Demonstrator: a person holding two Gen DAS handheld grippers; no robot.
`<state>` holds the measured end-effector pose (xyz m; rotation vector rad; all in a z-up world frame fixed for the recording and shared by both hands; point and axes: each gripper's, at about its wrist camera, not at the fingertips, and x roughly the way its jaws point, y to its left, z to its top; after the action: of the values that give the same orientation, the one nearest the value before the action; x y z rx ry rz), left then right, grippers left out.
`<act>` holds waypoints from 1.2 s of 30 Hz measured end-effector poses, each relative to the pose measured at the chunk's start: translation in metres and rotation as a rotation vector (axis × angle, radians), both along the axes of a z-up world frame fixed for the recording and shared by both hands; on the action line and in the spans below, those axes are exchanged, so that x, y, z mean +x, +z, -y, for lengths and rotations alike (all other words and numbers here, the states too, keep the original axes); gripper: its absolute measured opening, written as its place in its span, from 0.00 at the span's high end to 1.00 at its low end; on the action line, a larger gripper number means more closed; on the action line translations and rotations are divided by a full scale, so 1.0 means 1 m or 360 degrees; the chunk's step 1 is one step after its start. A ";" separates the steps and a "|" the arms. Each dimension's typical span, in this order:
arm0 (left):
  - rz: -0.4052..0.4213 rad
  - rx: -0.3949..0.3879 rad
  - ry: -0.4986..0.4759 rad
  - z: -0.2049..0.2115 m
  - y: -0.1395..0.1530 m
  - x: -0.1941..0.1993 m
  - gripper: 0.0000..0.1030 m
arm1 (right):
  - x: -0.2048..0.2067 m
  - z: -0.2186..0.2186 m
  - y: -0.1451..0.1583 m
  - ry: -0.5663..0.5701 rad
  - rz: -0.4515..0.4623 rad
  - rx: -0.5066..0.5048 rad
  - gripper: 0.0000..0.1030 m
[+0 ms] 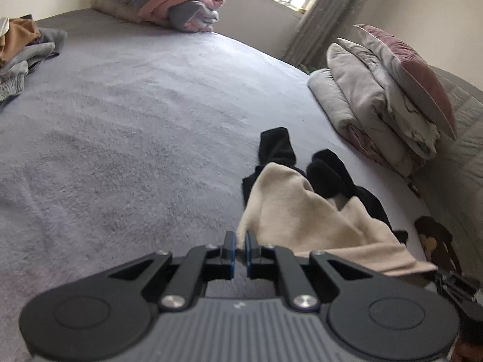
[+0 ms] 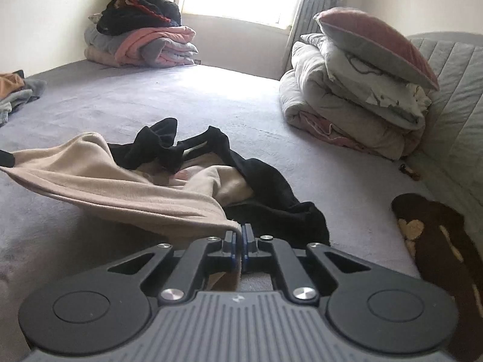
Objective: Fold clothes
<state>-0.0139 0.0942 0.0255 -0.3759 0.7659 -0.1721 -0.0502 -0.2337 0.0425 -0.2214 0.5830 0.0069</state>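
A garment that is beige (image 1: 289, 211) on one side and black on the other lies crumpled on the grey bed (image 1: 135, 114). My left gripper (image 1: 240, 236) is shut on its beige edge, lifting that corner. In the right wrist view the beige cloth (image 2: 120, 187) stretches taut from the left to my right gripper (image 2: 239, 230), which is shut on another corner of it. Black parts (image 2: 265, 181) of the garment trail behind and to the right, with dark sleeve ends (image 2: 160, 141) bunched up farther back.
A stack of folded bedding with a pink cushion (image 2: 362, 90) sits at the right by the headboard. Another folded pile (image 2: 142, 39) is at the far end under the window. Loose clothes (image 1: 21, 51) lie at the far left. A brown plush item (image 2: 437, 241) lies near right.
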 end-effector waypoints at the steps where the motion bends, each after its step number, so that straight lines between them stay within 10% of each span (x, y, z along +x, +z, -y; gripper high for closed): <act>1: 0.0006 0.0003 -0.0016 0.000 0.002 -0.005 0.94 | -0.003 -0.003 0.002 0.0009 0.0008 -0.0032 0.97; 22: 0.0051 0.0104 -0.0449 0.017 0.015 -0.101 0.94 | -0.074 0.004 0.019 0.0071 0.0009 -0.0105 0.97; 36: -0.0182 0.0217 -0.0613 0.033 -0.022 -0.097 0.92 | -0.074 0.006 -0.009 0.0180 -0.0272 -0.0102 0.96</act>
<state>-0.1107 0.0612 0.0036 -0.1056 0.9532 -0.4601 -0.1240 -0.2396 0.0337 -0.3177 0.7408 0.1176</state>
